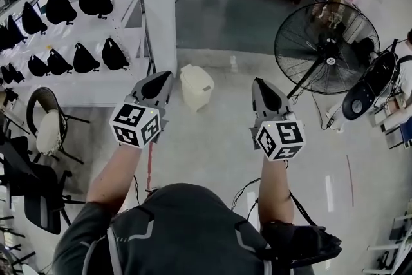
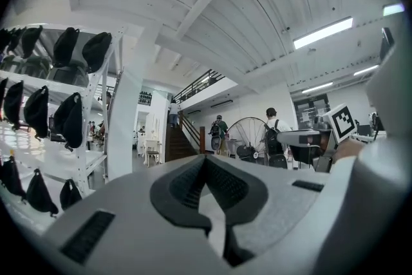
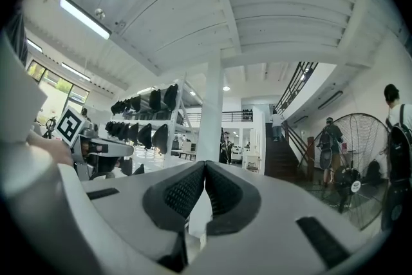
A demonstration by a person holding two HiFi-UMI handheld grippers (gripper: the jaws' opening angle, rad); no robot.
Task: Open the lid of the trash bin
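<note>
A small white trash bin (image 1: pixel 196 87) with its lid down stands on the grey floor, beside the foot of a white pillar (image 1: pixel 159 3). Both grippers are held up in front of me, level with each other and short of the bin. My left gripper (image 1: pixel 161 78) is shut and empty, to the bin's left. My right gripper (image 1: pixel 259 84) is shut and empty, to the bin's right. Each gripper view looks across the hall above the bin, with the jaws pressed together: left gripper (image 2: pixel 205 159), right gripper (image 3: pixel 205 164). The bin is hidden in both of these views.
White shelves (image 1: pixel 84 84) with black bags stand at the left, with chairs (image 1: pixel 45 119) below them. A big floor fan (image 1: pixel 327 48) and a smaller one (image 1: pixel 370 84) stand at the right. People (image 2: pixel 277 135) stand near a staircase (image 2: pixel 180 142) farther off.
</note>
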